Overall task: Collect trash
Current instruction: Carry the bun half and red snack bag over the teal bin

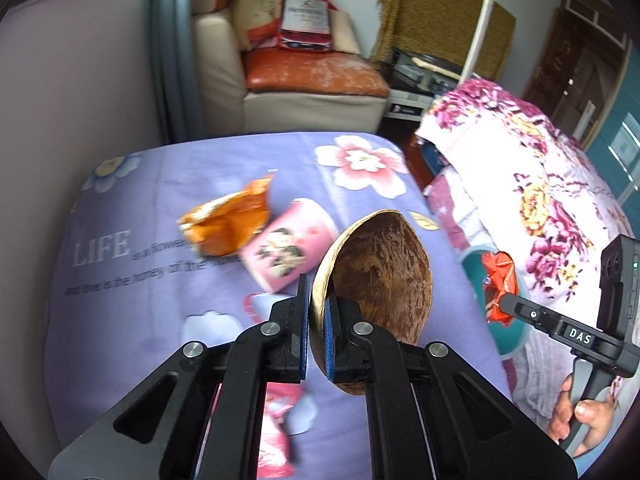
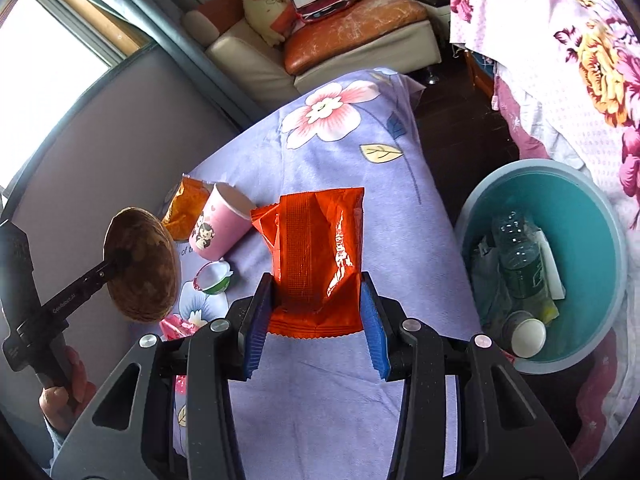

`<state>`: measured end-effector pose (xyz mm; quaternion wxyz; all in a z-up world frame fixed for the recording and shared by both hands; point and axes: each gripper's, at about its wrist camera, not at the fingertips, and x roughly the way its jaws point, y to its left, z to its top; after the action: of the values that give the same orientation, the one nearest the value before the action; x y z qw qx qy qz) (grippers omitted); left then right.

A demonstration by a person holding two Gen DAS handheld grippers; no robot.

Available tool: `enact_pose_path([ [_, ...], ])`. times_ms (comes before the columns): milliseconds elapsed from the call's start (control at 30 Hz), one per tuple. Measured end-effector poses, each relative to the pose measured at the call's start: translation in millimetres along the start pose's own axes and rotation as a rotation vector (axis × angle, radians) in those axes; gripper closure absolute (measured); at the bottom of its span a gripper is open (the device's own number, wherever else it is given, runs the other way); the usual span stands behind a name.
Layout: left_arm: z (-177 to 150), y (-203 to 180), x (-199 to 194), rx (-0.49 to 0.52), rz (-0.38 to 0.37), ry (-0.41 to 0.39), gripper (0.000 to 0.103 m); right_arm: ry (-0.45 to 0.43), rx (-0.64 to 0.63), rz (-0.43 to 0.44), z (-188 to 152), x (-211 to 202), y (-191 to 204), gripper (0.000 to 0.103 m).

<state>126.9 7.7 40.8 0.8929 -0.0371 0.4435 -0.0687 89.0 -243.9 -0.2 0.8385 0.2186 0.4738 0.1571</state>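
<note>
I am holding a coconut shell point(image 1: 376, 272) by its rim in the left fingers point(image 1: 318, 316), which are pinching it tight and lifting it clear above the purple flowered surface point(image 1: 160, 200). My right fingers point(image 2: 316, 312) are standing partly open and gripping an orange wrapper point(image 2: 316, 256) by its sides, just beside the teal bin point(image 2: 592, 200) that is holding a bottle point(image 2: 516, 248) and a cup. A pink cup point(image 2: 220, 228) and an orange bag point(image 1: 228, 224) are lying on the surface beyond.
</note>
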Motion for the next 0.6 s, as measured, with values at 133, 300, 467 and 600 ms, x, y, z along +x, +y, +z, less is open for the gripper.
enact_pose_path([
  [133, 3, -53, 28, 0.081, -0.052, 0.049, 0.096, -0.06, 0.052, -0.032, 4, -26, -34, 0.063],
  [300, -1, -117, 65, 0.164, -0.119, 0.116, 0.096, -0.12, 0.138, -0.079, 8, -56, -83, 0.063],
  [467, -10, -177, 96, 0.254, -0.141, 0.163, 0.096, -0.132, 0.191, -0.11, 10, -71, -122, 0.063],
  [600, -13, -212, 115, 0.315, -0.13, 0.191, 0.096, -0.132, 0.227, -0.115, 13, -74, -148, 0.063],
])
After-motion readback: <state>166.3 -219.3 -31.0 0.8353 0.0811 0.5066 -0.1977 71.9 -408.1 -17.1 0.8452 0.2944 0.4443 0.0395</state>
